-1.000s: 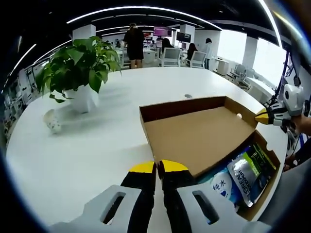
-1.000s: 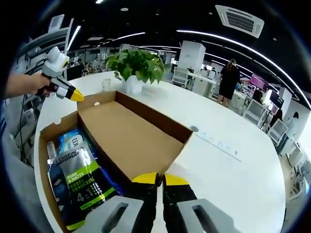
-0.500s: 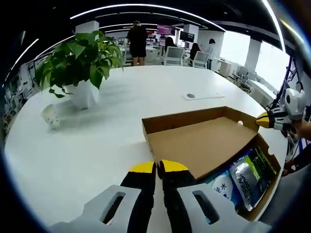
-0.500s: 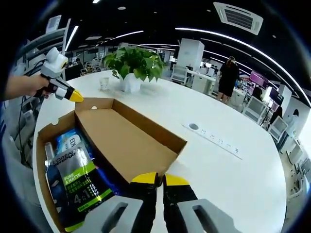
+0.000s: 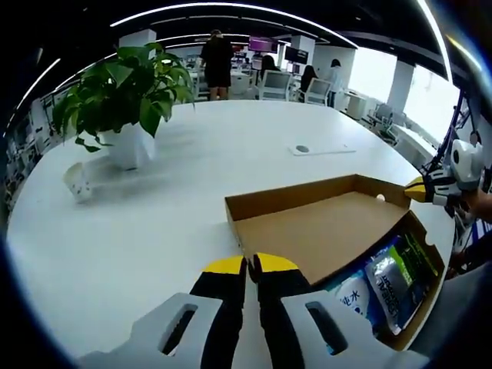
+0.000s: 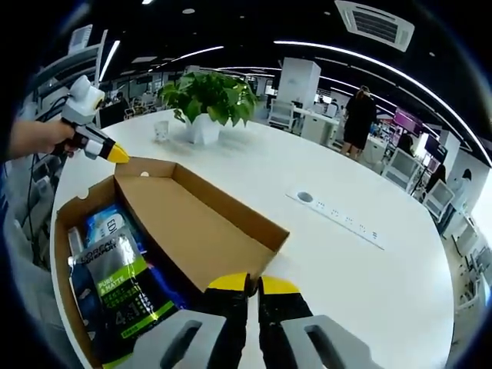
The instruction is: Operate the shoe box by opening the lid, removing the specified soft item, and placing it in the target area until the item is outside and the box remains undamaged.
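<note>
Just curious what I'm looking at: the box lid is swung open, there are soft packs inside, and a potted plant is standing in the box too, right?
Not quite. The potted plant stands on the white table, well apart from the box, as the left gripper view shows. The lid is open and the soft packs do lie inside.

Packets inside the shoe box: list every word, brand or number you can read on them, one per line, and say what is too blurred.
"PURE & MATTE": green-and-black pouch, right gripper view.
"4 in 1": lower on the same pouch.
Brand line above "PURE & MATTE": white letters, too blurred to read for certain.
"ED": blue packet behind it; the rest is covered.
White packet, left gripper view: blue characters, too small to read.
Shoe box and its lid: no print that shows.
</note>
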A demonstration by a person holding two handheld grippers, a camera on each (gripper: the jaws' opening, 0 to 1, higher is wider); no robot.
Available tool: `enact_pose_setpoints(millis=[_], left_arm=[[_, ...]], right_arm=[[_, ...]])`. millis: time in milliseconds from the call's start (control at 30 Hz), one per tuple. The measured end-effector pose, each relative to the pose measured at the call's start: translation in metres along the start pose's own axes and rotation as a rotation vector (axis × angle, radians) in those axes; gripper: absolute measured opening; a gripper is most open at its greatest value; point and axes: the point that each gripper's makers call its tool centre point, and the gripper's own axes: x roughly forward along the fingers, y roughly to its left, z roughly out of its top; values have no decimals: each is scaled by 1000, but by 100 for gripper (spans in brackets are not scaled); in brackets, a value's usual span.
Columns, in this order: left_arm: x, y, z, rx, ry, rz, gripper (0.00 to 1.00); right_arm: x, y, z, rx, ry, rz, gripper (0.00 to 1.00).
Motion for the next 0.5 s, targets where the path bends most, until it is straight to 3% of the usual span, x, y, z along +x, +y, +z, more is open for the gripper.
enact_pose_setpoints(millis=[300,500], left_arm=[[-6,-5,0,27,-13,8,4],[-15,-11,-2,61,-19,13,8]], right_arm=[[-4,3,1,15,-2,7,2],[-11,9,2,33,-19,33,11]])
